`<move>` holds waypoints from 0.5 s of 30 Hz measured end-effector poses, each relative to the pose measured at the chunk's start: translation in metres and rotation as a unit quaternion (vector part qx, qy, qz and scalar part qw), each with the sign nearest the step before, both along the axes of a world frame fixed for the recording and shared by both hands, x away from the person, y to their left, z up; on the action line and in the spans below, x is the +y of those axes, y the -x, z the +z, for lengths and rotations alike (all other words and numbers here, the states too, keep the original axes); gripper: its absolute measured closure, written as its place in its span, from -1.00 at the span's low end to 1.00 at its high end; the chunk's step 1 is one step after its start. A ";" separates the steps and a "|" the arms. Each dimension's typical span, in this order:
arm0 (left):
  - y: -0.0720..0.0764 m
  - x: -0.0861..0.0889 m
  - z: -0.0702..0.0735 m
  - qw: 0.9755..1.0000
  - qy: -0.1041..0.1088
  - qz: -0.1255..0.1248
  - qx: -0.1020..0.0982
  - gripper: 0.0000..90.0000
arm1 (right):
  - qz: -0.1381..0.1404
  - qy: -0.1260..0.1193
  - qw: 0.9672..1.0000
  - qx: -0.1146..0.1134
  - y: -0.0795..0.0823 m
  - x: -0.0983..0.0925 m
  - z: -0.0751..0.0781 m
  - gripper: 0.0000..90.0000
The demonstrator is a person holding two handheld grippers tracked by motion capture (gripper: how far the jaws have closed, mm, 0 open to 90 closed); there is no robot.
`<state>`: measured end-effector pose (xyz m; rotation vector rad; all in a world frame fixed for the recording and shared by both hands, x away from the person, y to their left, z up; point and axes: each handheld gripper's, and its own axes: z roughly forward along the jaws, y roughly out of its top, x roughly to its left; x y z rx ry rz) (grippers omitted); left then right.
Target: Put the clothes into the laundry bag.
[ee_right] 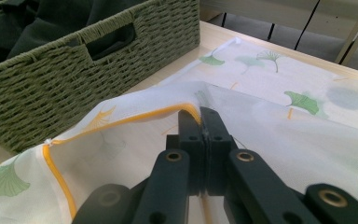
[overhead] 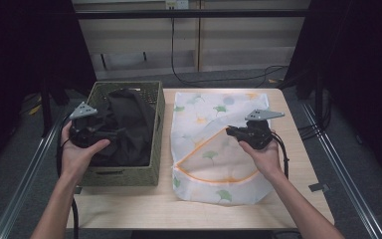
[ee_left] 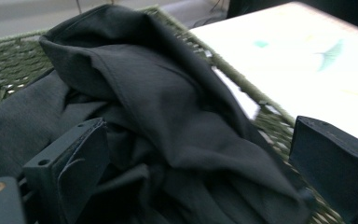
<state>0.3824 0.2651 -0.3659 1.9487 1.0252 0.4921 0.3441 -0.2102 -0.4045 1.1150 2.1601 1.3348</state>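
Two risks: right claw [ee_right: 200, 116] pinched shut on laundry bag [overhead: 219, 149] rim, thin mesh liable to slip free; left claw [ee_left: 191, 158] open over black garment [ee_left: 168, 121] in basket [overhead: 156, 124] below, liable to snag weave

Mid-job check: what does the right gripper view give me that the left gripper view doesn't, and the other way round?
Right gripper view: the right gripper shut on the orange-edged opening of the laundry bag, lifting it off the table; the basket's handle slot.
Left gripper view: the left gripper open over the black garment, not pressing it.
Both: the green woven basket, dark cloth inside, and the leaf-print bag.
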 end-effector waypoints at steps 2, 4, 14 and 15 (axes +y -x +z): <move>-0.018 0.003 -0.004 1.000 -0.002 0.016 0.015 -0.88 | 0.007 0.004 1.000 0.003 0.000 0.002 -0.002 0.98; -0.030 0.004 -0.010 0.999 -0.003 0.032 0.029 -0.88 | 0.011 0.006 1.000 0.004 0.000 0.004 -0.003 0.98; -0.062 -0.012 -0.039 0.988 -0.116 0.062 0.082 -0.91 | 0.016 0.009 1.000 0.005 -0.001 0.004 -0.006 0.98; -0.064 -0.012 -0.043 0.986 -0.121 0.061 0.093 -0.90 | 0.014 0.010 1.000 0.004 -0.001 0.004 -0.006 0.98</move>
